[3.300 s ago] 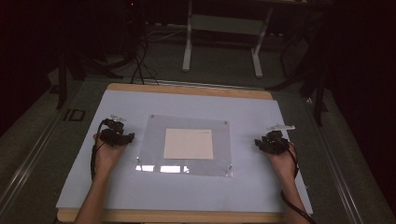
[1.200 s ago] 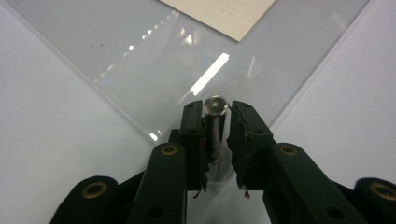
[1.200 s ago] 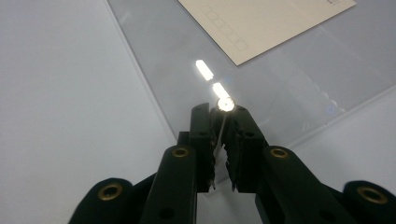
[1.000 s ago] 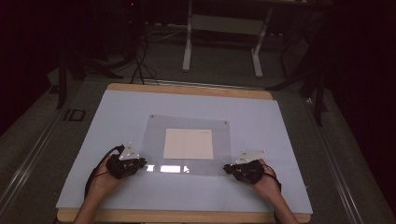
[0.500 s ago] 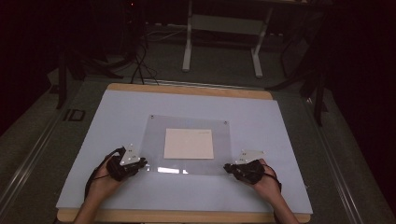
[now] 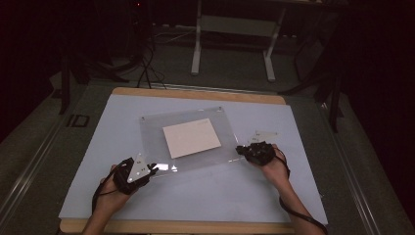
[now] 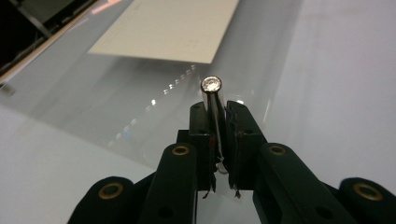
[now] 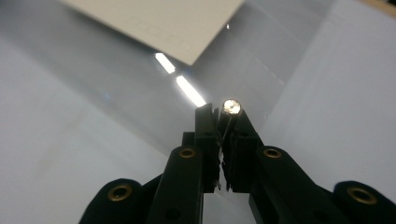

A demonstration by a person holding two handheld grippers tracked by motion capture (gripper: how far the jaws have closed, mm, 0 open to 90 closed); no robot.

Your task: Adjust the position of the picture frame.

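A clear plastic plate [image 6: 225, 128] with a beige sheet [image 6: 192, 138] sandwiched in it is held skewed over the white table cover [image 6: 293, 196]. My left gripper [image 6: 149, 169] is shut on the plate's near left corner. My right gripper [image 6: 241, 150] is shut on its near right corner. In the left gripper view the jaws [image 7: 217, 112] pinch the plate at a shiny metal stud [image 7: 211, 84], with the beige sheet [image 7: 173, 28] beyond. In the right gripper view the jaws [image 8: 224, 116] clamp the corner beside another stud [image 8: 231, 106].
A wooden table edge [image 6: 195, 94] borders the white cover at the back. Beyond it stand a white desk frame [image 6: 232, 44] and cables on a dark floor. Each hand comes in from the bottom, with a cable trailing from it.
Both hands went from the plate's sides to its near corners and shut on them. In the last half second the right corner swung away from the person, turning the plate counterclockwise.
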